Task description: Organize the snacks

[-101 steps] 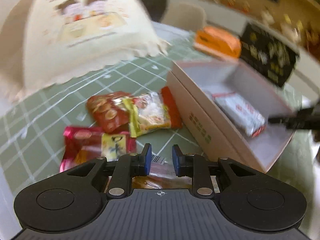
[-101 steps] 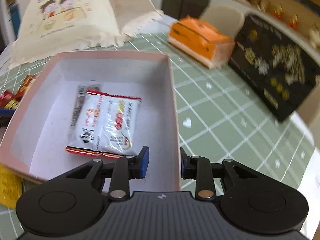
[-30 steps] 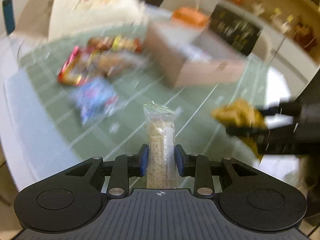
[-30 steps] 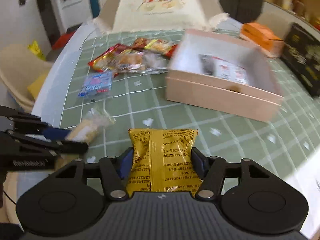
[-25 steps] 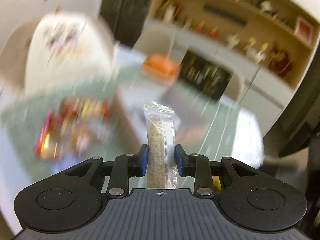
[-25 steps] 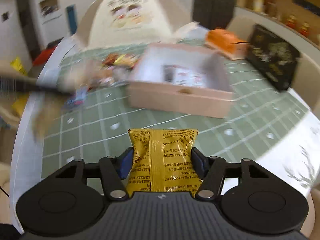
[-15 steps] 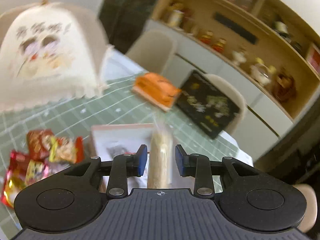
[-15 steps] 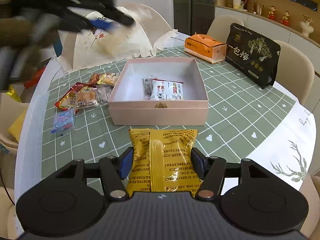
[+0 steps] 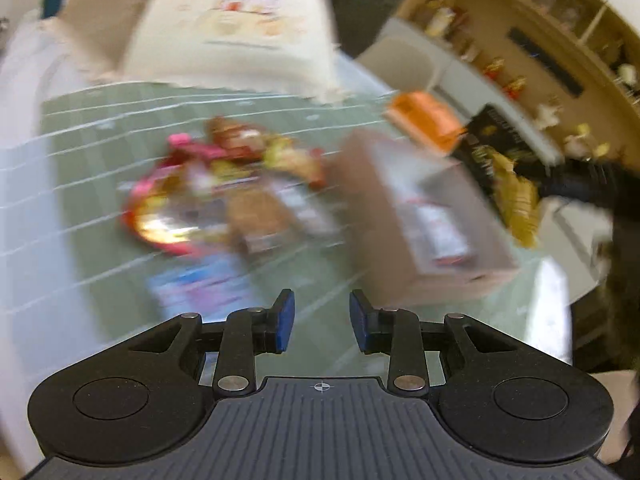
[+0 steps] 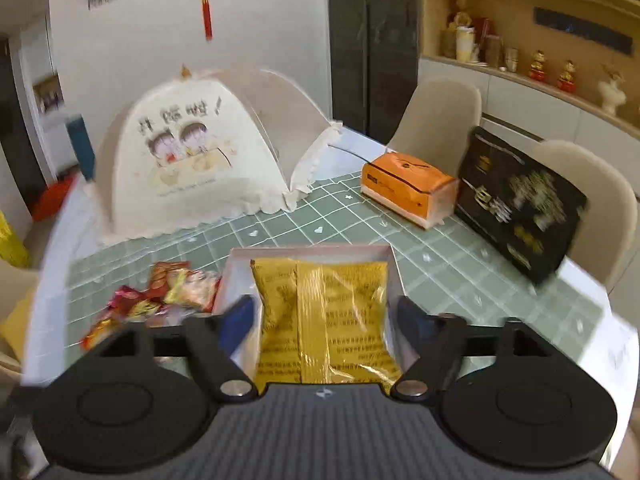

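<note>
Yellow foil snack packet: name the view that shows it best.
The right wrist view. The yellow foil snack packet fills the centre between the right gripper fingers, its print sharp, above the pink cardboard box. The left wrist view shows only a blurred yellow smear.

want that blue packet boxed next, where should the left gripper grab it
It's too blurred for detail. The blue packet seems to lie flat on the table, apart from the snack pile. Probably come from above with the left gripper, fingers across its narrower width, near one edge.
</note>
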The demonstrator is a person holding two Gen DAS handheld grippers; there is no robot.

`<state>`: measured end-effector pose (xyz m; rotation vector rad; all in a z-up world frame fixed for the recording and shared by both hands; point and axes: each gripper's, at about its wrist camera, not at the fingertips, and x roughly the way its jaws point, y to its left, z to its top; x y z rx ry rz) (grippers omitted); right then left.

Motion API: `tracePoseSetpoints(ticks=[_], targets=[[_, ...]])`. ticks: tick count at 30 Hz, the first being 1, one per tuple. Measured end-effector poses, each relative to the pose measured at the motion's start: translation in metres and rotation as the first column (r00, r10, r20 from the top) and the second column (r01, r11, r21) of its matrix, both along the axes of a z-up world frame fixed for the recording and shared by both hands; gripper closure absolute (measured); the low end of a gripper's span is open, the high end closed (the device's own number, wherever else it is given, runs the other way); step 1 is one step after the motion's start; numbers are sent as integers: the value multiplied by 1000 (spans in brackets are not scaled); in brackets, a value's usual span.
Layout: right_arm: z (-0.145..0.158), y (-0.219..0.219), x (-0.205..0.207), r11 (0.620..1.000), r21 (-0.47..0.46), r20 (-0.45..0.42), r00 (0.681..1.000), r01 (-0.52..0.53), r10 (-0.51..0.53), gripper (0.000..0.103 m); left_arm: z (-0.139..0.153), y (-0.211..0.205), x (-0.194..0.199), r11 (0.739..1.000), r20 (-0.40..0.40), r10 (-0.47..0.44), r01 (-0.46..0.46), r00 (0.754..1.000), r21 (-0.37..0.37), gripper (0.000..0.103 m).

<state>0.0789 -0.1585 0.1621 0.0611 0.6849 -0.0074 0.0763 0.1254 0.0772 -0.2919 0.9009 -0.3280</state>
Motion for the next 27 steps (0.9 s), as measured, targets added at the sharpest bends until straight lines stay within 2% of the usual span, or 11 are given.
tracePoseSetpoints(ticks=[3, 8, 11, 12, 13, 17, 18, 20, 24, 27], targets=[[-5, 23, 44, 999, -22, -68, 997, -34, 32, 21, -12, 29, -6, 996, 5, 41, -42, 999, 74, 69], [-20, 91, 97, 972, 155, -138, 971, -176, 198, 21, -31, 63, -4, 995, -32, 95, -94, 995, 16, 69], [-44, 138, 144, 962, 201, -211, 950, -186, 228, 21, -33, 83, -1, 995, -22, 104, -104, 994, -1, 69], [-52, 151, 159, 968, 182, -218, 953, -174, 212, 29, -33, 91, 0, 994, -18, 110, -110, 994, -5, 69], [-59, 165, 173, 974, 146, -216, 956, -171, 200, 44, -33, 98, 1, 993, -16, 114, -115, 993, -12, 69], [-96, 195, 212, 989, -26, -249, 959, -148, 137, 65, -38, 111, 6, 992, -31, 111, -113, 993, -61, 69], [-104, 197, 218, 989, -39, -268, 955, -144, 128, 71, -41, 112, 8, 991, -36, 110, -112, 993, -67, 69], [-107, 188, 215, 994, -15, -276, 956, -110, 102, 73, -45, 114, 9, 990, -48, 110, -114, 993, -80, 69], [-109, 171, 188, 975, 179, -343, 921, -132, 187, 74, -47, 110, 10, 989, -57, 103, -109, 993, -101, 69], [-115, 171, 147, 954, 249, -369, 895, -166, 252, 74, -46, 104, 12, 990, -61, 95, -100, 994, -99, 69]])
